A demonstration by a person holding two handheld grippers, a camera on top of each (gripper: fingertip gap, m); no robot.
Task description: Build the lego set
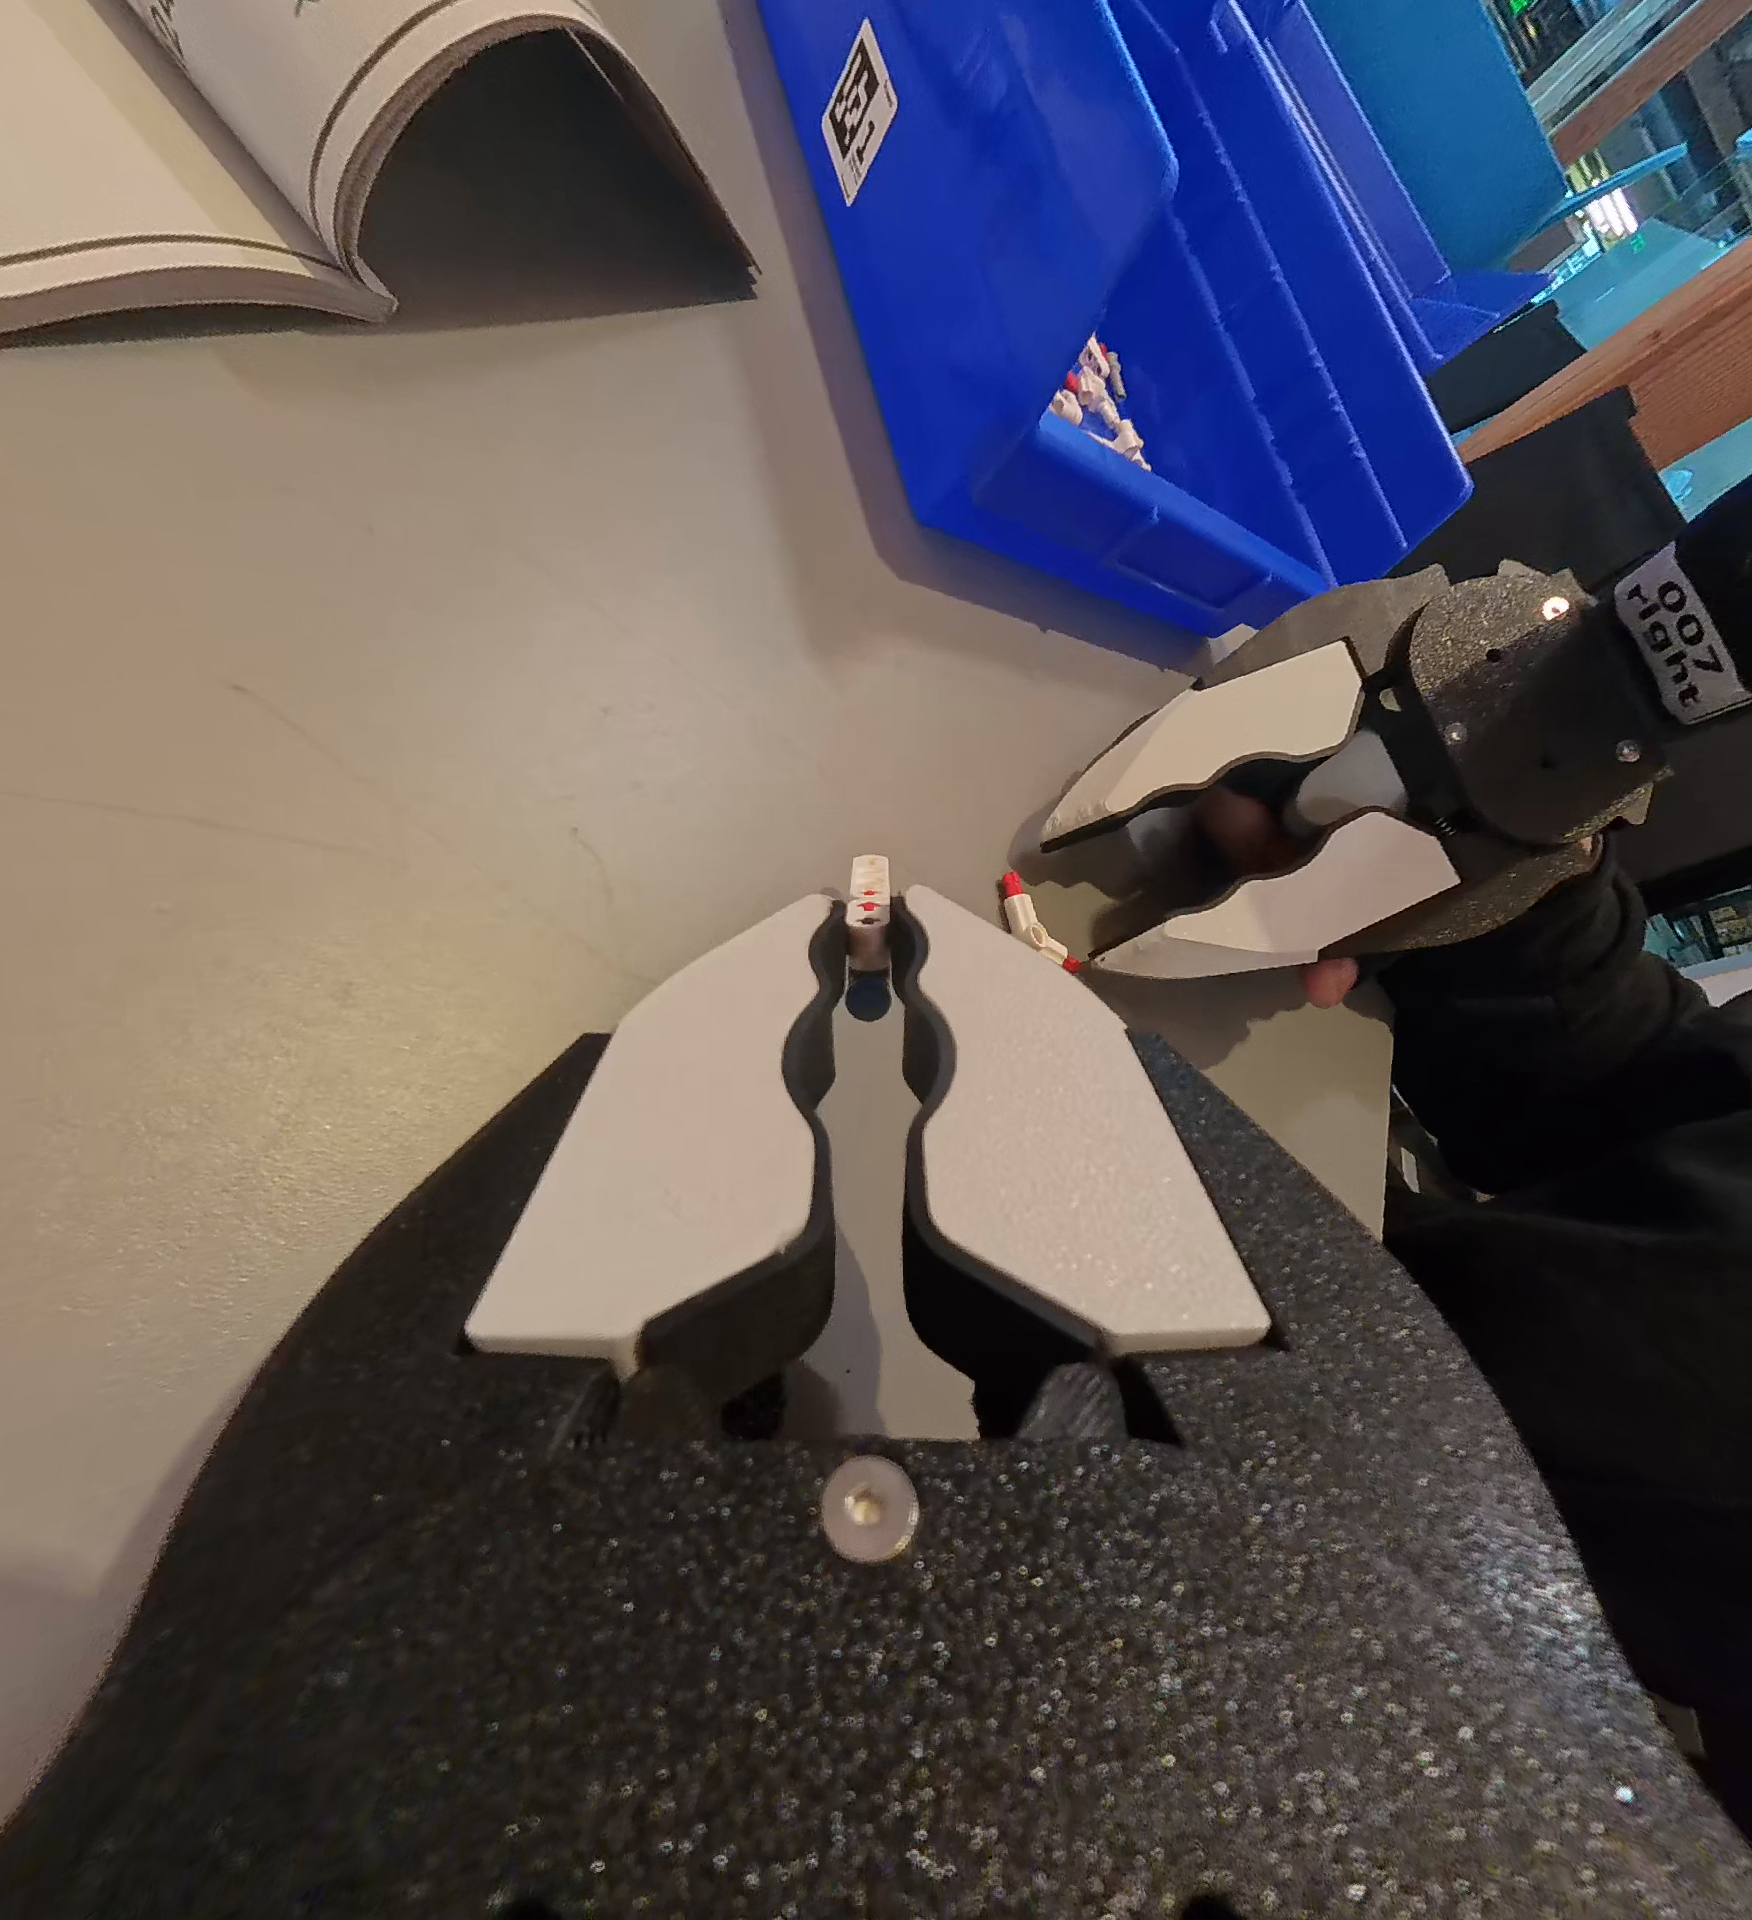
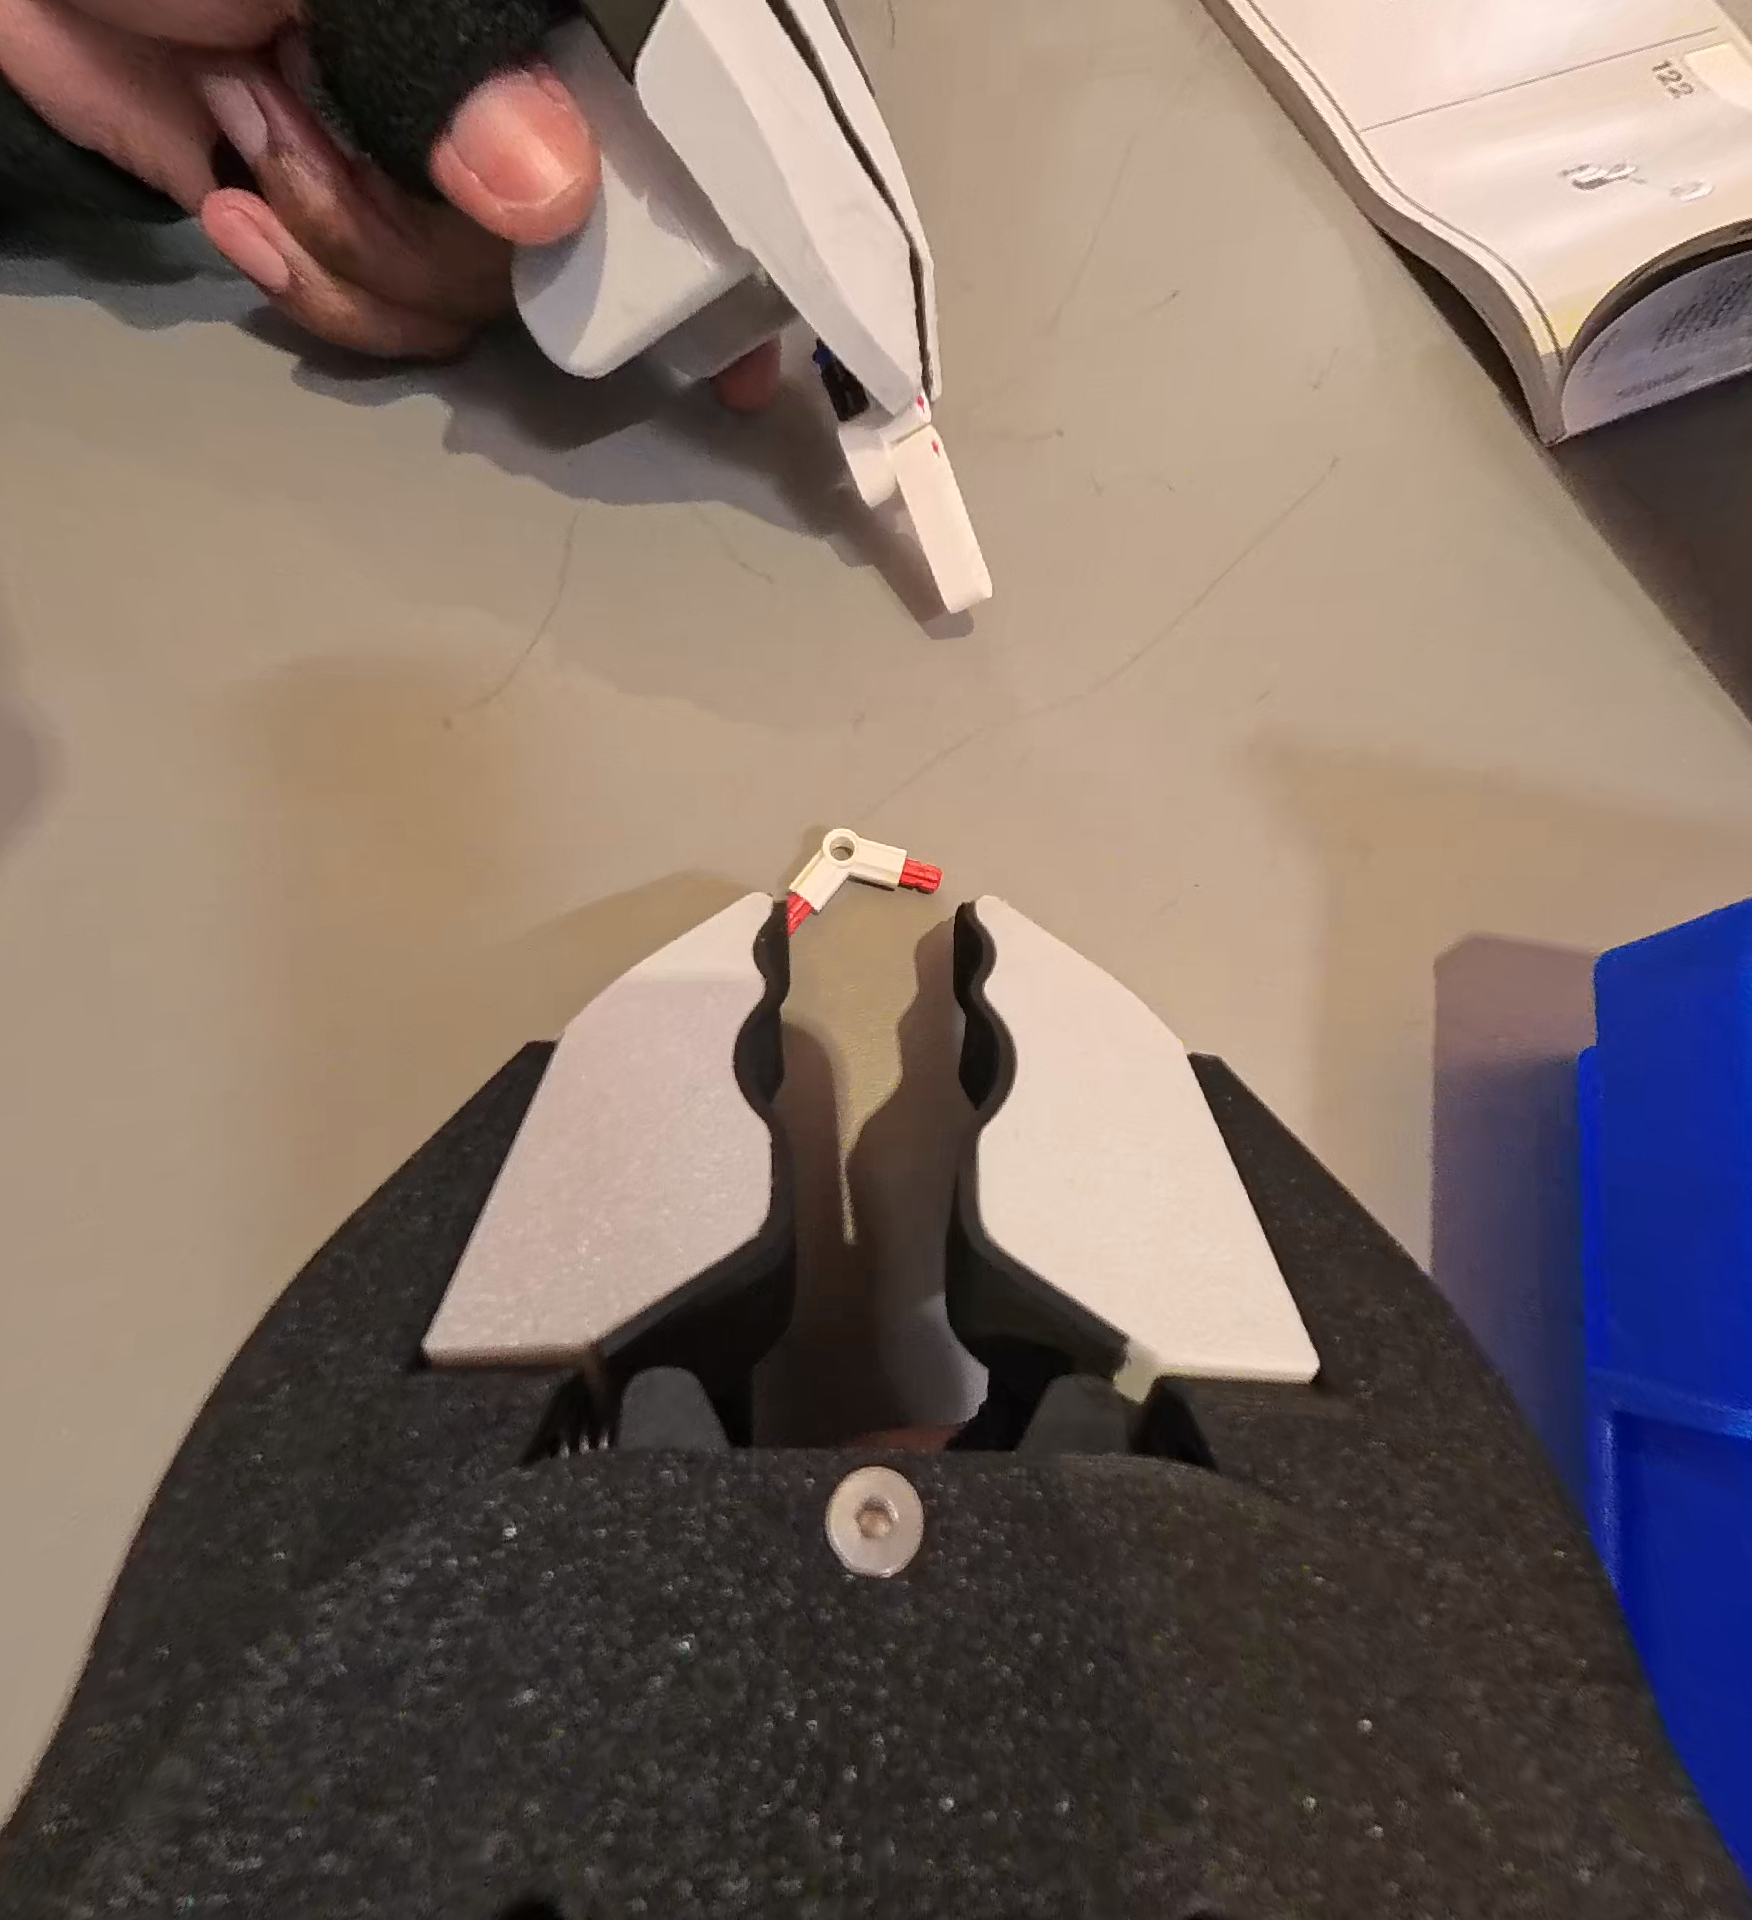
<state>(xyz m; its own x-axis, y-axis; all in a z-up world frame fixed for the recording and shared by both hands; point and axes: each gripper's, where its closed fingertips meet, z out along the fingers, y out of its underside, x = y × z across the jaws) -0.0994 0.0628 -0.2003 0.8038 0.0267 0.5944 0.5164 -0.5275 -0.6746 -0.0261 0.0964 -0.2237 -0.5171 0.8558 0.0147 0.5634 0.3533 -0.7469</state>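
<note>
**Now: one small building part clamped, another lying loose at the open tongs**

Nearest the left wrist camera, the left tongs (image 1: 870,920) stand narrow, both pads pressed on a small white beam piece (image 1: 869,894) with red cross-shaped marks in its holes and a dark blue round end (image 1: 867,1000) behind the grip. From the right wrist view the same piece (image 2: 929,499) juts from the fingertips and slants down toward the grey desk (image 1: 280,831), its far end just above the surface. A hand (image 2: 332,187) in a black fingerless glove holds that tool.

Closer to the right camera, the right tongs (image 2: 867,914) stand wide apart with nothing clamped. A white angled connector (image 2: 844,864) with a round hole at its bend and a red ribbed pin at each end lies flat on the desk; one red pin touches the left fingertip (image 2: 747,914), the other fingertip stands clear.

Farther off sit a blue plastic bin (image 1: 1059,312) holding small white and red parts (image 1: 1100,400), and an open booklet (image 2: 1537,187).
</note>
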